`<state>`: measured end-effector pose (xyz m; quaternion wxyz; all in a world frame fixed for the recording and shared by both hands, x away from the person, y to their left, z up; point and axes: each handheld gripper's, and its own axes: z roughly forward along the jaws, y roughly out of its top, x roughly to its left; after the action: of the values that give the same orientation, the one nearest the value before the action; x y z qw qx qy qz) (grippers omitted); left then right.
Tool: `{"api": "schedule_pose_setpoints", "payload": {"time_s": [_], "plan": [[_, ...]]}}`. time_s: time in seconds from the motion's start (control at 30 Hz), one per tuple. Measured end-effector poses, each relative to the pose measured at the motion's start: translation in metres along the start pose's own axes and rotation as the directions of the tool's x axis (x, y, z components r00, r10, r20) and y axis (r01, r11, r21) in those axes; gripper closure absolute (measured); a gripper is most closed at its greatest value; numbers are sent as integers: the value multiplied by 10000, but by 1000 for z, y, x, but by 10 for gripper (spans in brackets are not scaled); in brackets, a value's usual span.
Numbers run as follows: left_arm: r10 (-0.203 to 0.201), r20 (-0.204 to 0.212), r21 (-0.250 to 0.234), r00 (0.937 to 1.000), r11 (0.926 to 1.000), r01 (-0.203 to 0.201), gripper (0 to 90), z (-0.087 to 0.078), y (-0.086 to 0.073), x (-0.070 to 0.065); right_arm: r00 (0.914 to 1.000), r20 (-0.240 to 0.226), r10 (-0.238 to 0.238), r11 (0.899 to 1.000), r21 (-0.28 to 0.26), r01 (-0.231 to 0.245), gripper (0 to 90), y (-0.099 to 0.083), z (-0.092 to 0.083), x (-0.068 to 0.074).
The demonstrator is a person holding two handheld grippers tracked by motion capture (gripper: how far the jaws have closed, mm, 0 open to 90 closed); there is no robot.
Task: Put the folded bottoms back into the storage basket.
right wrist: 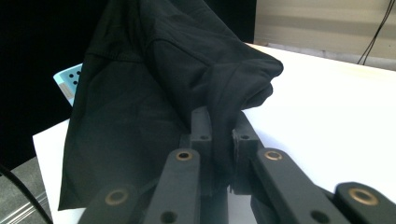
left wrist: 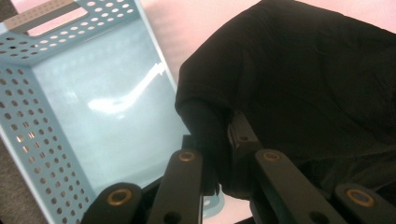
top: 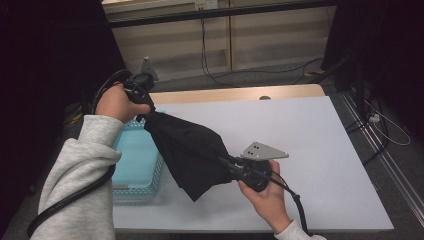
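A black cloth (top: 187,150) hangs stretched in the air between the two grippers, above the white table. My left gripper (top: 145,114) is shut on its upper left corner, over the blue basket. My right gripper (top: 227,162) is shut on its lower right edge, nearer the table's front. In the left gripper view the cloth (left wrist: 303,79) is pinched between the jaws of the left gripper (left wrist: 219,149). Seen along the right gripper (right wrist: 219,126), a fold of the cloth (right wrist: 154,84) is clamped between its jaws and drapes down to the left.
A light blue perforated basket (top: 131,190) stands at the table's left edge, its inside bare (left wrist: 102,102). The white table top (top: 310,145) stretches to the right. Cables lie on the floor (top: 380,125) beyond the right edge.
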<state>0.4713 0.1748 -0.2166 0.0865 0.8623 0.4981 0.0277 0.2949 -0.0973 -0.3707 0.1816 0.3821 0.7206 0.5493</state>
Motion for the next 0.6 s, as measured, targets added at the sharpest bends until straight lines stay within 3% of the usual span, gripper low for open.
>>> {"api": "schedule_pose_setpoints", "payload": {"time_s": [0.6], "plan": [[-195, -357, -184, 9992, 9997, 188, 851, -29, -5, 12, 9994, -309, -132, 9992, -394, 119, 833, 11, 16, 9]]}}
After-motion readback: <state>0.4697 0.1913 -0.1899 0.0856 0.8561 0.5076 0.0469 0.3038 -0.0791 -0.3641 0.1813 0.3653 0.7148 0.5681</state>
